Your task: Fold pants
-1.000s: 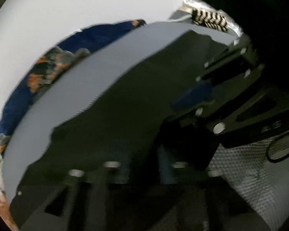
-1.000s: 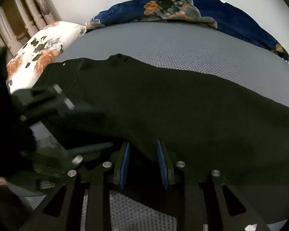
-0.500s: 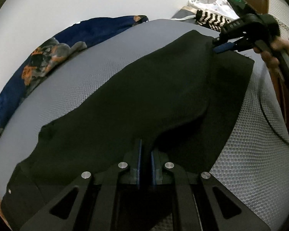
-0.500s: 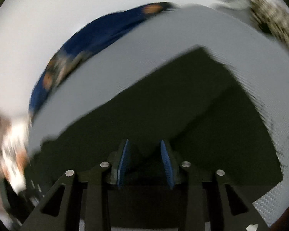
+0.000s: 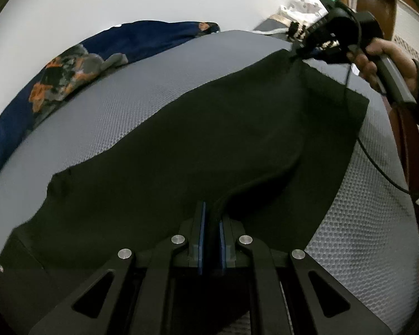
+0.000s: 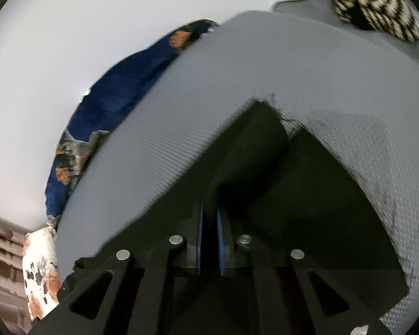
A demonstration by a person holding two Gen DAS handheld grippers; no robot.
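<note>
Black pants (image 5: pixel 198 145) lie spread across the grey mesh bed cover (image 5: pixel 131 103). My left gripper (image 5: pixel 211 217) is shut on the near edge of the upper leg, lifting a ridge of cloth. My right gripper (image 6: pixel 209 217) is shut on the cuff end of the same leg; in the left wrist view it shows at the far right corner (image 5: pixel 307 51), held in a hand. The pants (image 6: pixel 251 167) fill the lower middle of the right wrist view, with the lower leg (image 6: pixel 321 195) flat beneath the held one.
A blue and orange blanket (image 5: pixel 78 61) lies along the white wall. A zigzag-striped cloth (image 6: pixel 371 14) sits at the bed's far end. A floral pillow (image 6: pixel 39 273) lies at the waist end. A black cable (image 5: pixel 377 167) hangs from the right gripper over the bed's edge.
My right gripper moved from the middle of the pants to the cuff end and shut on it. My left gripper stayed shut on the near edge.
</note>
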